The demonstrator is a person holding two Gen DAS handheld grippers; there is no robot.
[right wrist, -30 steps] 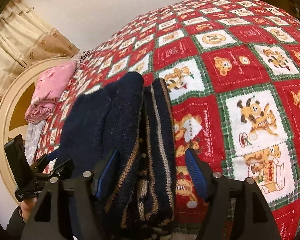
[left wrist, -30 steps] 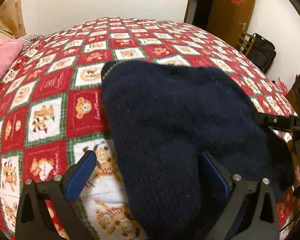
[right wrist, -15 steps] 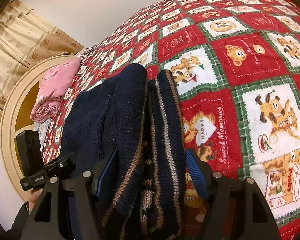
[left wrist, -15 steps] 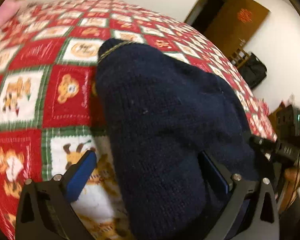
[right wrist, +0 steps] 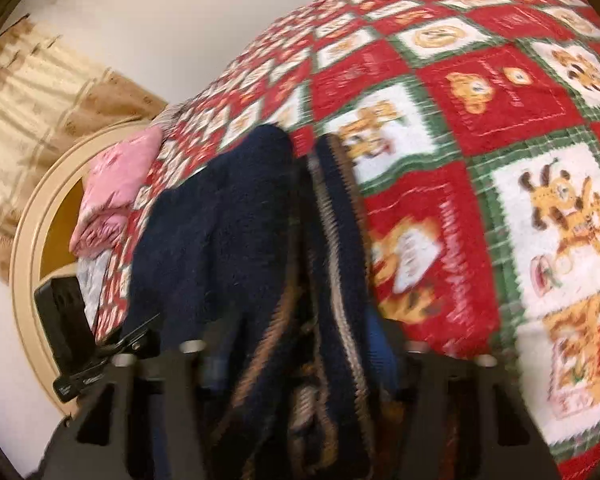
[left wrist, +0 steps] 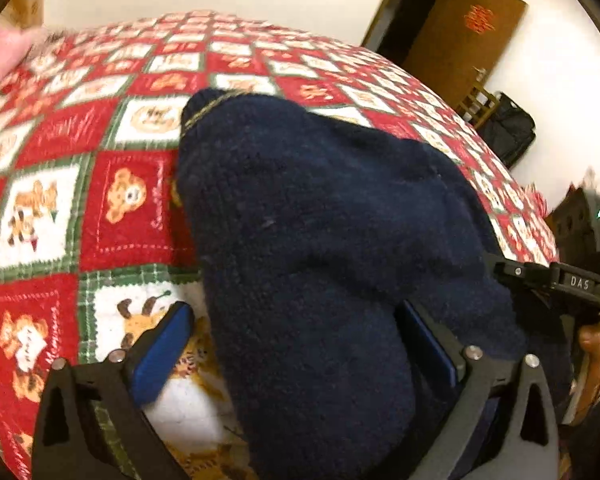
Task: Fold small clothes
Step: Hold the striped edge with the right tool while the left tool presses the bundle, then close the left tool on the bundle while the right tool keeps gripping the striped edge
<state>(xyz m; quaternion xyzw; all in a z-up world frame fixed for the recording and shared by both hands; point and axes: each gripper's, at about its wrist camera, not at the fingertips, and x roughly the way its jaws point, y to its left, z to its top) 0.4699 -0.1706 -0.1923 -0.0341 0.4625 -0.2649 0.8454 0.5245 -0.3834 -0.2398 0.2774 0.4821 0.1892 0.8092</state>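
A navy knitted sweater lies bunched on the red, white and green bear-print blanket. My left gripper is open and straddles the sweater's near left edge. Its left pad is over bare blanket and its right pad is sunk into the knit. In the right wrist view the sweater shows a brown-and-cream striped hem. The jaws of my right gripper are closing, with that folded hem between the pads and touching both. Each gripper shows at the edge of the other's view: the right gripper and the left gripper.
Folded pink cloth lies near the cream round headboard, with a beige curtain behind. A brown door, a wooden chair and a black bag stand past the bed's far side. A hand holds the right gripper.
The right gripper's fingers have drawn in around the striped hem and it sits slightly lower. The left wrist view has turned a little; its jaws stay wide over the sweater's edge.
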